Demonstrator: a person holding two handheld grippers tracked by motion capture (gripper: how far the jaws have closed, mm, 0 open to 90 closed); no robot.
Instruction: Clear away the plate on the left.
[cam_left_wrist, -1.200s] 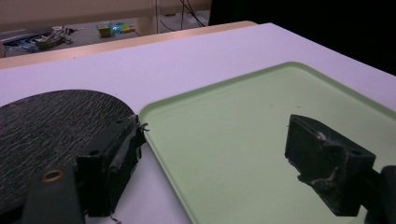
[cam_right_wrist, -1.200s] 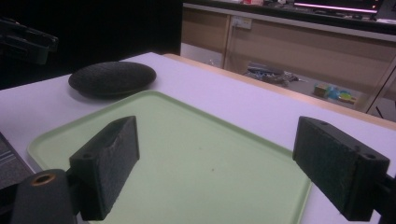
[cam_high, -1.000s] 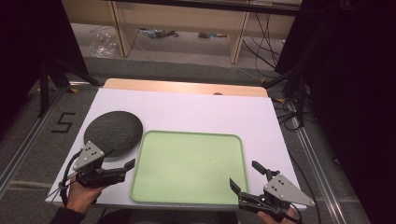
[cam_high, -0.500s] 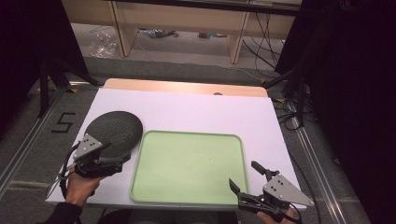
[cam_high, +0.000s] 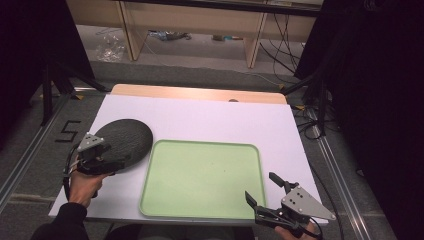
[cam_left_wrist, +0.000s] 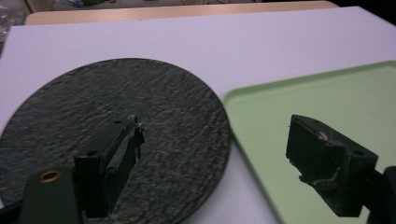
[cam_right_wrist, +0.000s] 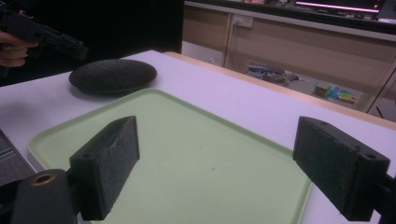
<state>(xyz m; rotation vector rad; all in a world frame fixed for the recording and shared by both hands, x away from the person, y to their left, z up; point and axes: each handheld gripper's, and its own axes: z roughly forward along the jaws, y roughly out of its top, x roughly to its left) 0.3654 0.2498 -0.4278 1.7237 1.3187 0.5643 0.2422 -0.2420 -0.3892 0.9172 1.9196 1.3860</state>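
A dark grey, rough-textured round plate (cam_high: 123, 136) lies on the white table at the left, beside a light green tray (cam_high: 200, 177). My left gripper (cam_high: 119, 160) hovers at the plate's near edge. It stands open, one jaw over the plate (cam_left_wrist: 116, 112) and the other over the tray's corner (cam_left_wrist: 327, 98), with nothing between them (cam_left_wrist: 217, 140). My right gripper (cam_high: 261, 188) is open at the tray's near right corner, and its jaws (cam_right_wrist: 219, 140) span bare tray (cam_right_wrist: 196, 154). The plate (cam_right_wrist: 112, 76) sits far off to the left there.
The white tabletop (cam_high: 220, 117) extends behind the tray, with a wooden strip (cam_high: 200, 93) along its far edge. Wooden shelving (cam_high: 190, 20) and cables (cam_high: 312, 120) stand beyond and to the right. The person's left hand (cam_high: 82, 186) holds the left gripper.
My left gripper has moved away from the person and slightly left, from beside the tray's near left edge to the plate's near rim. The right gripper has stayed put.
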